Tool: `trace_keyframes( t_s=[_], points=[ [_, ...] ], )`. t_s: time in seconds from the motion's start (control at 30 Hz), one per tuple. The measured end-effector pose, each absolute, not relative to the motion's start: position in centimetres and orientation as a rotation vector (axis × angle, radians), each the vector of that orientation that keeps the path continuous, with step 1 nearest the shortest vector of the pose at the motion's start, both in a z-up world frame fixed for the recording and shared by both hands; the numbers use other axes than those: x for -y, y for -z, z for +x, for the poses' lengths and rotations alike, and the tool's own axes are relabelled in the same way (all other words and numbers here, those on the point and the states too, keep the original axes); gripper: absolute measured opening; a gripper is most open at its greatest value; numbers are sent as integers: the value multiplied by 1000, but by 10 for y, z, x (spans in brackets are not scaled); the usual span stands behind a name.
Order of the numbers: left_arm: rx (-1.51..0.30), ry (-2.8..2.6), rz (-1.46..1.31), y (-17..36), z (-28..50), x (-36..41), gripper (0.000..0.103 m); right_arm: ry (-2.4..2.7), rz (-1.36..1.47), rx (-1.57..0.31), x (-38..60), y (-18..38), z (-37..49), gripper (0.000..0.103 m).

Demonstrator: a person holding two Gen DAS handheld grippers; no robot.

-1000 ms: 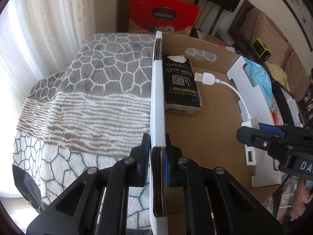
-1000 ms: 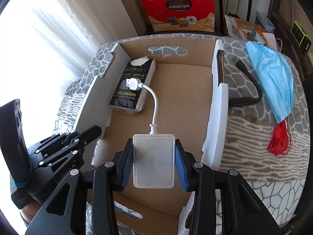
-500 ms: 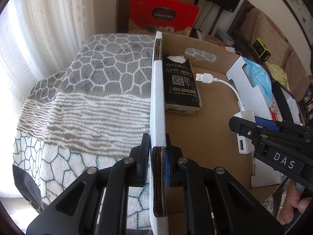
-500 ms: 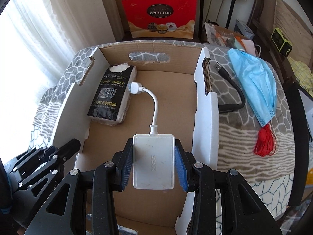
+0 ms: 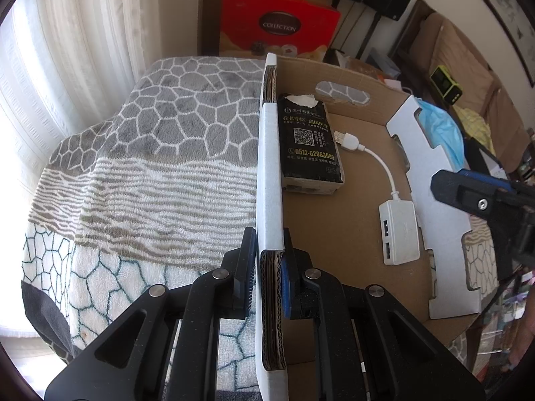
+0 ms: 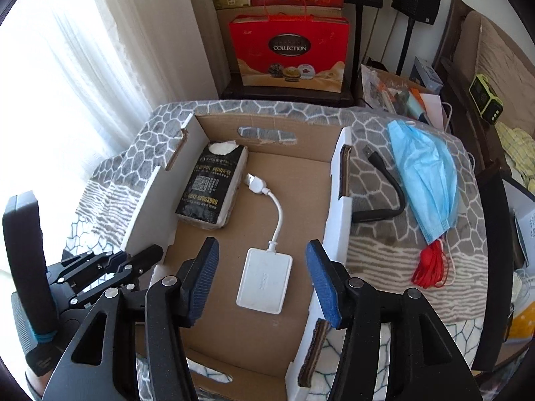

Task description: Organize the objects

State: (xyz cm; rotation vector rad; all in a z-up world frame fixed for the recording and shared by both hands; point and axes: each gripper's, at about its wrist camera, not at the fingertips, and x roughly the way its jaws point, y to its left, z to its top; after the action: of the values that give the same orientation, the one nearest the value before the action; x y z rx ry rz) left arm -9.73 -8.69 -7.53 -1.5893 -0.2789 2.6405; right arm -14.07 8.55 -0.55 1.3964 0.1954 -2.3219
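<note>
Right gripper (image 6: 264, 280) is wide open w/ nothing in it, hanging just above the white USB hub (image 6: 264, 280), which lies flat on the floor of the cardboard box (image 6: 301, 153), center of the right wrist view, its cable curling up toward the black tissue pack (image 6: 210, 187) at upper left. Left gripper (image 5: 267, 267) is clamped on the box's left wall, bottom center of its view, so the box shouldn't slide.

Imo the release looks done; best move is lifting straight up so the pads don't clip the hub or box wall. Blue mask (image 6: 424, 173), black USB lamp (image 6: 384, 183) and red cord (image 6: 431, 264) are outside on the blanket (image 6: 384, 234), right side, prob next.
</note>
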Motion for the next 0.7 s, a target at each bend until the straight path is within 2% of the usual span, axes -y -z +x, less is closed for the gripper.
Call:
trace_keyframes(
  t_s=[0.53, 0.7],
  points=[
    [276, -2642, -1593, 75, -97, 86, 12, 2380, 1467, -88, -168, 1, -183, 56],
    [274, -2643, -1593, 75, -97, 86, 12, 2357, 1527, -28, -185, 16, -199, 49]
  ],
)
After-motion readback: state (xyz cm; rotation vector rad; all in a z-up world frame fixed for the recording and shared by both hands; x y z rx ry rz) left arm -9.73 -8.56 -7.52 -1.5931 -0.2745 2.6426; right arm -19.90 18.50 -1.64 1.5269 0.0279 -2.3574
